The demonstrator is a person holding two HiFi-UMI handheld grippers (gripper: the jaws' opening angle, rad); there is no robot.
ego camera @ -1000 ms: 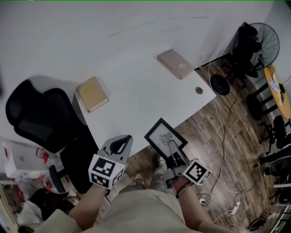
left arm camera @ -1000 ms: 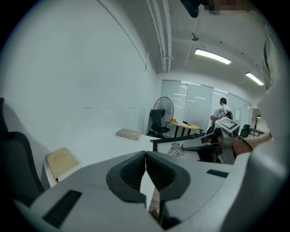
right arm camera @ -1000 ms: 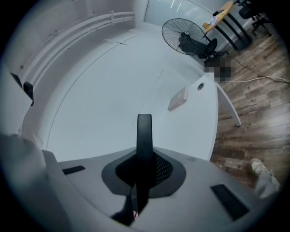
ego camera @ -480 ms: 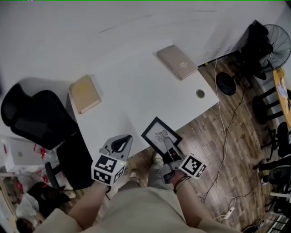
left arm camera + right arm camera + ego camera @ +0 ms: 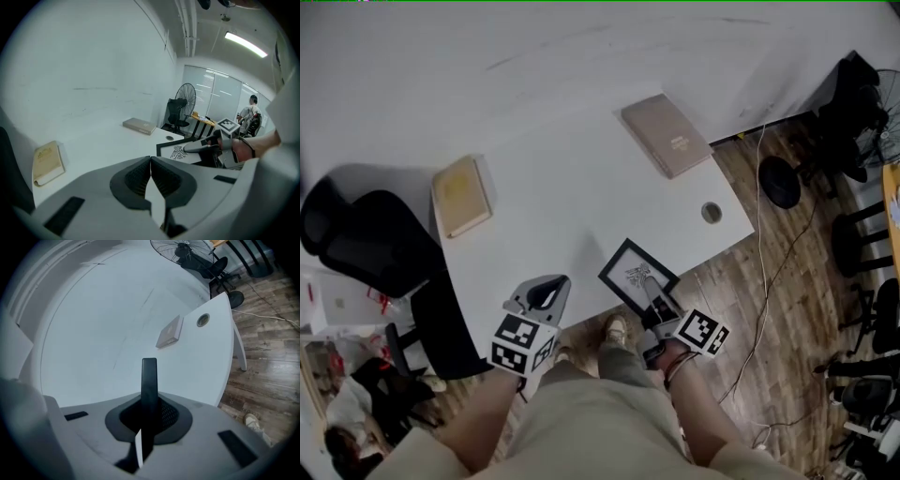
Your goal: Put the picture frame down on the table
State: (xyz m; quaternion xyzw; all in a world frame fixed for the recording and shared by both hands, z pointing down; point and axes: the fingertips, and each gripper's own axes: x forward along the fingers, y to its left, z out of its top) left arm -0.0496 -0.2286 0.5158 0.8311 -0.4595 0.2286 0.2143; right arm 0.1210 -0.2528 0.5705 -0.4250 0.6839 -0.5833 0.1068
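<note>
Moulding of narrow plain black is seen round the picture frame point(image 5: 623, 272), which encloses a white sheet printed with a small dark drawing. The frame is pinched at its near side by the jaws of the right gripper point(image 5: 647, 284). In the right gripper view it is seen edge-on as a black strip rising between the pads. It is held nearly flat at the near edge of the surface point(image 5: 562, 187), partly over the white top and partly over the floor point(image 5: 769, 281). Whether it touches the top cannot be told. The jaws of the left gripper point(image 5: 546, 298) are pressed together with nothing between them, and that gripper is held beside the frame at the same edge.

The surface is white and mostly bare. A tan book point(image 5: 459, 195) is laid near its left end and a grey-brown book point(image 5: 666, 134) at its far right. A round cable hole point(image 5: 712, 213) is set close to the right corner. A black office chair point(image 5: 366, 248) is placed at the left. The floor is laid in brown wood planks, with a pale cable point(image 5: 759, 309) trailed across it. A white wall point(image 5: 441, 66) is seen behind the surface. A black standing fan point(image 5: 186, 96) and a lit ceiling strip point(image 5: 246, 44) are shown in the left gripper view.
</note>
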